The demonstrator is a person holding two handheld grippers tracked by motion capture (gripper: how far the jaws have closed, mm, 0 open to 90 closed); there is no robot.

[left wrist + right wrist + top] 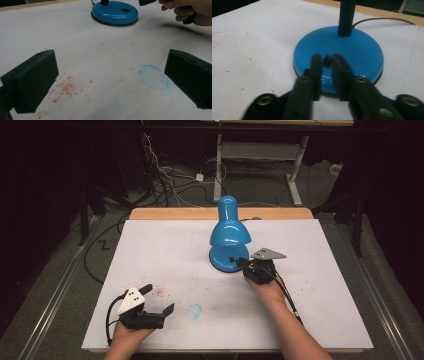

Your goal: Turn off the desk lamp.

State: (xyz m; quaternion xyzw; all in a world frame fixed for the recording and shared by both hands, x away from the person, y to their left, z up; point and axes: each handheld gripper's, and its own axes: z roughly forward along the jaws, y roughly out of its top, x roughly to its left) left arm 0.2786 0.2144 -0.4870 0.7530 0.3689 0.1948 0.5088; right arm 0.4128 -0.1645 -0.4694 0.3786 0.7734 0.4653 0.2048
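The high view looks forward and down over the whole table (pixel 150 240). Both gripper views sit low, near the surface (each facing differently), sharing the lamp base (pixel 115 13).

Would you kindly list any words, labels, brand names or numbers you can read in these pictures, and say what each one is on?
None can be read: the blue lamp, its round base and the black switch show no print.
The white table cover bears red specks and a blue ring stain, no writing.
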